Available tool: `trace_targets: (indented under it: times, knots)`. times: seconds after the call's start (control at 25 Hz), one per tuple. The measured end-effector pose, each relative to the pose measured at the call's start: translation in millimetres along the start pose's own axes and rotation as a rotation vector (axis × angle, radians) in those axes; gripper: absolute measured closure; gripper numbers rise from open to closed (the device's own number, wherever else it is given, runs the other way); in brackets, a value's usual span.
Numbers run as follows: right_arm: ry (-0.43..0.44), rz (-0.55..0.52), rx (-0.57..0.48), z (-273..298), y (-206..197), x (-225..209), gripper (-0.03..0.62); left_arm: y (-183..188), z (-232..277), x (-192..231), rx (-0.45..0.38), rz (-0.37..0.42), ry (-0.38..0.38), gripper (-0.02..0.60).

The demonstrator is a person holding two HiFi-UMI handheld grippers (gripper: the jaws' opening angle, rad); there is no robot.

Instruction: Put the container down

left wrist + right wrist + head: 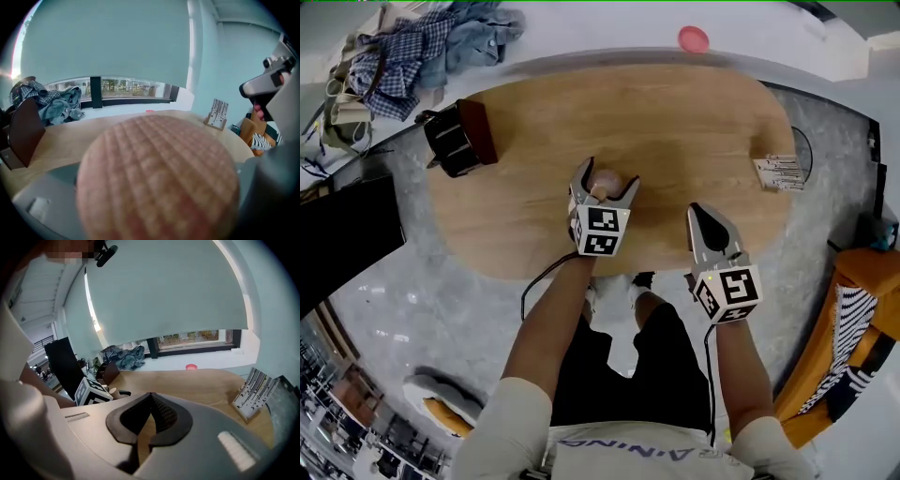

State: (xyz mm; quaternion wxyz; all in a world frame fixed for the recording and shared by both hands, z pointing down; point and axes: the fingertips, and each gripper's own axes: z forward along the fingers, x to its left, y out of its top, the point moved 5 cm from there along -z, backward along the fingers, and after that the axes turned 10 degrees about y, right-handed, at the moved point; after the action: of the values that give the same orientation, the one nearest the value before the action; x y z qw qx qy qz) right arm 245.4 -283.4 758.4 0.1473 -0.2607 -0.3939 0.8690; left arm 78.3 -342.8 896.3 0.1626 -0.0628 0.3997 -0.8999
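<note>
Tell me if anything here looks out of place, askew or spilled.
Nothing looks spilled or damaged. The one untidy spot is the heap of crumpled clothes on the pale ledge beyond the far left end of the table. The dark box sits at an angle at the table's left edge.

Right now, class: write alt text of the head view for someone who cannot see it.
A person's left gripper holds a round pinkish container over an oval wooden table; the right gripper, beside it, is shut and empty. A dark box is at the table's left end, a striped stand at its right.
</note>
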Motion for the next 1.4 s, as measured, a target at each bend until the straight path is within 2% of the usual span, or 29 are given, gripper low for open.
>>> trace_targets:
  times: [0.32,0.44,0.64,0.8,1.08,1.16,1.24,1.28,1.4]
  knots:
    - [0.003,0.008,0.008,-8,-3,-1,0.580,-3,5,-5,0.036,0.061,0.038,0.155]
    - [0.005,0.010,0.005,-13,-1,-1,0.580,-3,5,-6,0.037,0.036,0.018,0.155]
    - [0.008,0.009,-0.003,-24,7,-1,0.580,-1,-3,-7,0.047,0.026,-0.024,0.114]
    - [0.006,0.012,-0.016,-36,19,2,0.580,17,-26,-3,0.004,-0.015,-0.037,0.078]
    - [0.025,0.004,-0.057,-65,57,27,0.580,66,-102,11,-0.053,-0.046,-0.040,0.078]
    - [0.040,-0.005,-0.087,-77,77,38,0.580,87,-136,20,-0.084,-0.075,-0.033,0.107]
    - [0.056,-0.024,-0.121,-88,99,52,0.580,114,-178,31,-0.136,-0.093,-0.015,0.196]
    - [0.060,-0.032,-0.137,-94,109,59,0.580,128,-199,37,-0.165,-0.099,-0.003,0.221]
    - [0.058,-0.048,-0.184,-111,139,81,0.580,161,-257,54,-0.234,-0.107,0.043,0.271]
